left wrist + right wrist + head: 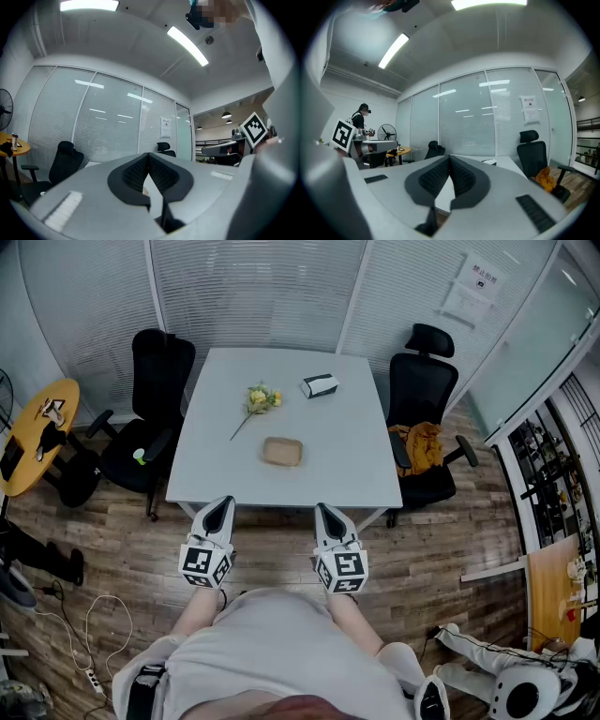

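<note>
In the head view my left gripper [221,504] and right gripper [326,511] are held side by side just short of the near edge of a white table [347,460]. Both are shut, with the jaw tips meeting and nothing between them, as the left gripper view [149,156] and right gripper view [450,158] also show. On the table lie a yellow flower on a stem [259,399], a small white and black box [320,385] and a flat tan pad-like object [282,452], which is the thing nearest the grippers.
Black office chairs stand left [155,381] and right [422,390] of the table; the right one carries an orange cloth [420,444]. A round yellow table [42,423] is at far left. Cables [89,634] lie on the wood floor. Glass walls with blinds stand behind.
</note>
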A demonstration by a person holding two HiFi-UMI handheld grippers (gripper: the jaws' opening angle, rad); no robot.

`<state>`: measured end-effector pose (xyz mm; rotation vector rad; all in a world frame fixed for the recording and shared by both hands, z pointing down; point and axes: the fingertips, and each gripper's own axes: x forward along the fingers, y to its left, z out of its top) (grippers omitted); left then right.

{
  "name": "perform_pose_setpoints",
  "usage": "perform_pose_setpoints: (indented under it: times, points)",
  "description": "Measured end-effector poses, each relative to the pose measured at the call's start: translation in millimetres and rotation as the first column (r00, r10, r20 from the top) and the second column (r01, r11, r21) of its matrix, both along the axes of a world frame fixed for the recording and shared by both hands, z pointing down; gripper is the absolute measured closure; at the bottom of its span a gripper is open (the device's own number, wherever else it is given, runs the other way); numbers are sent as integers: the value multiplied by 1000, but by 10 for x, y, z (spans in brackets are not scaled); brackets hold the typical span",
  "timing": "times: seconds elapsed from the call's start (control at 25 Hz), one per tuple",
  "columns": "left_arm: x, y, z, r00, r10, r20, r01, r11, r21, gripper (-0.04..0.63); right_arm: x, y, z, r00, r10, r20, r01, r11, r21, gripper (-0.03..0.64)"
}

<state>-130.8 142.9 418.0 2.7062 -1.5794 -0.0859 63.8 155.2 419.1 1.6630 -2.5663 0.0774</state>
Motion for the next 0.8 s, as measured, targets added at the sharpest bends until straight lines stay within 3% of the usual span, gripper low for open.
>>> perform_pose_setpoints:
  times: [0.8]
  points:
    - [13,33,16,1000,32,2,-31,999,-11,584,-12,32,79,999,33,-5,-33,999,-21,609]
